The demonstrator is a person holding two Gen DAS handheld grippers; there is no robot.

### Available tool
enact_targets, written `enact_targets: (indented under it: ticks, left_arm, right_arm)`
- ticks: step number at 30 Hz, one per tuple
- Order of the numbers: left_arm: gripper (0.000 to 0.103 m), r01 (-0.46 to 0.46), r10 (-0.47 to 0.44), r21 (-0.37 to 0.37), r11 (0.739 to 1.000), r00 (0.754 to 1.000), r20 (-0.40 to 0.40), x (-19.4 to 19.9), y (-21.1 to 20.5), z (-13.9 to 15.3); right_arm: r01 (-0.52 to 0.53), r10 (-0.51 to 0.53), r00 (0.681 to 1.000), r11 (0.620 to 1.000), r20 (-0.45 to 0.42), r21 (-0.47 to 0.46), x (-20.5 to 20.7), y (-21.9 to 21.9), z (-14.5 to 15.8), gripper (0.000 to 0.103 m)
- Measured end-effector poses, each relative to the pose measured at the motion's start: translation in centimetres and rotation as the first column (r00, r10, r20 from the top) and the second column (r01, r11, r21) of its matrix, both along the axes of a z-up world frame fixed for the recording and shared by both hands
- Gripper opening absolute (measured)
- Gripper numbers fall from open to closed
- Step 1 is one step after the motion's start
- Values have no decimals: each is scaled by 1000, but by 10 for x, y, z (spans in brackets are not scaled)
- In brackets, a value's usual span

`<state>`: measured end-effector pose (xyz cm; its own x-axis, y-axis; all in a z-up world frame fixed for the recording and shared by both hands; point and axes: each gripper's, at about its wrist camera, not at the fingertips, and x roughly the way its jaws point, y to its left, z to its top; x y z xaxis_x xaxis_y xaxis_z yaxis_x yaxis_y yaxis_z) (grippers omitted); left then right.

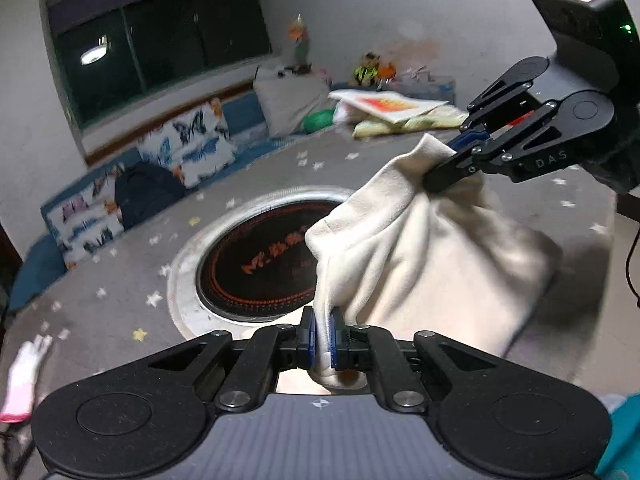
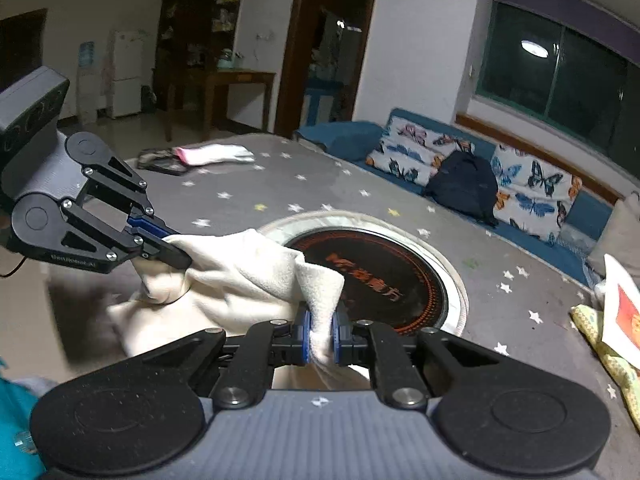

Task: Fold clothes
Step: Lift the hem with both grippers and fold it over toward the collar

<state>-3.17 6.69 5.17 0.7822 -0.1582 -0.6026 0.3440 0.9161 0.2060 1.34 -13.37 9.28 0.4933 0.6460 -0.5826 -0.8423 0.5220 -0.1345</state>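
A cream-white garment (image 1: 420, 256) hangs bunched above the grey star-patterned table (image 1: 120, 272), held up at two edges. My left gripper (image 1: 322, 340) is shut on one edge of it, the cloth pinched between the blue pads. My right gripper (image 1: 444, 164) is shut on another edge, higher and to the right. In the right wrist view the same garment (image 2: 240, 280) stretches between my right gripper (image 2: 321, 338), shut on a fold of it, and my left gripper (image 2: 176, 248) at the left. The lower part of the garment droops toward the table.
A round black heater plate (image 1: 260, 264) with a metal ring sits in the table's middle. Folded clothes (image 1: 400, 112) lie at the far side, a pink and white glove (image 1: 24, 376) near the left edge. A butterfly-print sofa (image 2: 480, 176) with a dark backpack (image 2: 464, 188) runs along the wall.
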Motion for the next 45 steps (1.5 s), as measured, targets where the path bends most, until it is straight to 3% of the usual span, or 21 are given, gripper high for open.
enact_targets:
  ticks: [5,8,10,12,14,19,22,27,32,37,42,45]
  left_arm:
    - [12,-70,68,-16,997,995,-75,39,8,-25]
    - [22,-106,104,-22,994,991,-86,47,15,-31]
    - [23,-130,127,-29,991,988,-82,49,21,-30]
    - [23,-157,154,-25,987,985,-73,52,28,-29]
    - [23,-197,195,-25,980,978,-73,57,36,-29]
    - [23,-283,277,-71,957,957,-82,55,55,-22]
    - [30,-270,259,-147,951,962,-90,41,57,-11]
    - [31,-207,189,-222,953,977,-96,19,38,-5]
    - [31,-192,172,-197,961,978,-117,20,22,-18]
    - [31,-212,191,-165,963,972,-133,32,25,-30]
    - [33,-289,271,-147,946,953,-132,44,39,-33]
    - [31,-284,269,-150,947,956,-113,40,37,-28]
  right_arm:
    - [69,-69,996,998,-63,-2,33,12,-34,12]
    - [117,-116,990,993,-79,6,44,14,-51,22]
    - [145,-143,987,989,-78,21,43,8,-54,24]
    - [168,-164,983,985,-86,42,39,-2,-54,36]
    - [197,-192,978,979,-88,53,32,-14,-53,40]
    - [296,-289,951,954,-107,56,15,-50,-53,40]
    - [336,-328,936,941,-124,48,12,-64,-57,40]
    - [373,-360,920,926,-152,61,23,-64,-66,36]
    - [403,-393,903,915,-173,27,36,-56,-75,27]
    - [403,-397,906,915,-148,16,34,-56,-79,6]
    - [408,-404,908,913,-109,14,32,-51,-73,7]
    - [411,-409,909,912,-86,13,31,-48,-70,9]
